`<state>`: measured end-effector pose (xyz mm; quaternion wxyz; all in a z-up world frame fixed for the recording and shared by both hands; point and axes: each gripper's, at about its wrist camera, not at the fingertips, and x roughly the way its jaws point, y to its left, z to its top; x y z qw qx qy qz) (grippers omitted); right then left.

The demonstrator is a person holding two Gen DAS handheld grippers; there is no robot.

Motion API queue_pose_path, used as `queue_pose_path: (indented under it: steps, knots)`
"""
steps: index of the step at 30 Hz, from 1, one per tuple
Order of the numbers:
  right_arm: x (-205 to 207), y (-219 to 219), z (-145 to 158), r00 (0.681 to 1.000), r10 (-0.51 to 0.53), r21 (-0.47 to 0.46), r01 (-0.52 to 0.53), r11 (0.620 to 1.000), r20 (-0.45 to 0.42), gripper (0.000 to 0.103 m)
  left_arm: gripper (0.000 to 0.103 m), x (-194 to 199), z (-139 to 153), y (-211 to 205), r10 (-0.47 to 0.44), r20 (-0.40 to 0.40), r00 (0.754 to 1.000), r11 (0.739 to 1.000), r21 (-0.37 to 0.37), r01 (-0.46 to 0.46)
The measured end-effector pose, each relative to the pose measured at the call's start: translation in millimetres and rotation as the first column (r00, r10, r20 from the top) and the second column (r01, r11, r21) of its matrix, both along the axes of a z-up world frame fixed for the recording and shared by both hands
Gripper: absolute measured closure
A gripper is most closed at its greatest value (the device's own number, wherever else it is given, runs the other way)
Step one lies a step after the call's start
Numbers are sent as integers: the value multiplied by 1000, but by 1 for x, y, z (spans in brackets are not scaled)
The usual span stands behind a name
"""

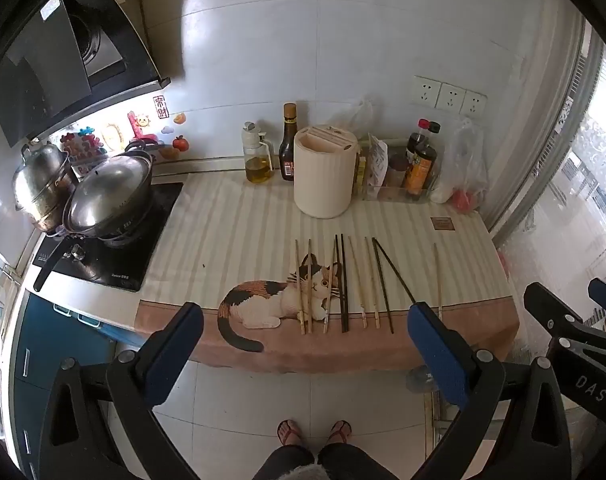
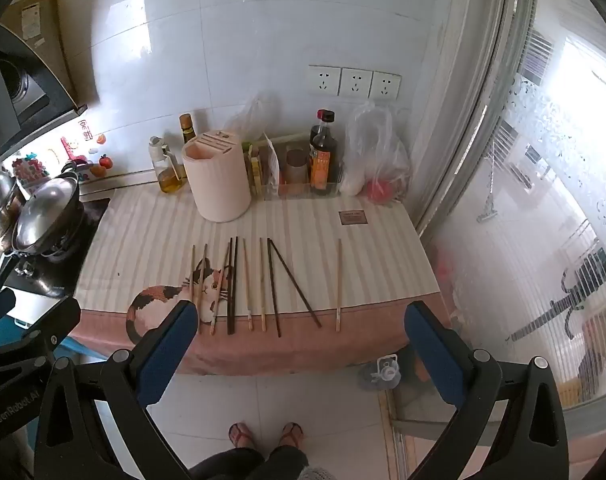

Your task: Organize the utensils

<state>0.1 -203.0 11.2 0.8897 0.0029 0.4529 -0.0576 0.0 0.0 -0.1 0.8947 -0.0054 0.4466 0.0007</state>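
Far left in the left wrist view, a steel kettle [image 1: 39, 184] and a lidded wok [image 1: 107, 200] crowd the black cooktop [image 1: 103, 264], with the range hood [image 1: 51, 60] overhead; the right wrist view clips most of that and only catches the wok [image 2: 49, 216] at its edge. Moving in, the table [image 1: 207, 216] wears a striped cloth with a calico cat picture [image 1: 271, 300], and here are the chopsticks [image 1: 345, 284], wooden and dark ones laid side by side across the front of the cloth, pointing toward the wall, one pale stick lying apart at the right end. Behind them stands the cream cylindrical utensil holder [image 1: 325, 172], upright, its slots bare, flanked by an oil cruet [image 1: 258, 156] and sauce bottles. The left gripper [image 1: 303, 320] hangs over the near table edge, jaws released and spread wide, nothing between them. The right gripper [image 2: 303, 320] does the same, jaws fully apart and holding nothing, with the chopsticks [image 2: 233, 284] and holder [image 2: 217, 176] ahead of it. Only the right wrist view opens onto the frosted window [image 2: 543, 200] at far right and a small water jug [image 2: 383, 372] on the floor. Both views catch the person's sandalled feet [image 1: 313, 432] below.
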Motion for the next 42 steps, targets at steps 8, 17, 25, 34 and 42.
queue_pose_path:
  steps: [8,17,25,34,42]
  knots:
    - [2,2,0,1000,0,7,0,1000,-3,0,0,-4,-7,-5,-5,-14,1000,1000,3,5]
    - [2,3,-7,1000,4,-3,-4,1000,-9,0,0,-2,-12,4,-2,-20,1000,1000,2,2]
    - [1,0,-6,1000,-6,-2,6,1000,-2,0,0,1,-9,3,-2,-24,1000,1000,-1,2]
    - [0,-2,-6,1000,-5,1,5,1000,-1,0,0,2,-9,2,0,-25,1000,1000,1,0]
    - [1,0,-3,1000,3,-1,-3,1000,-3,0,0,3,-9,3,-2,-26,1000,1000,0,2]
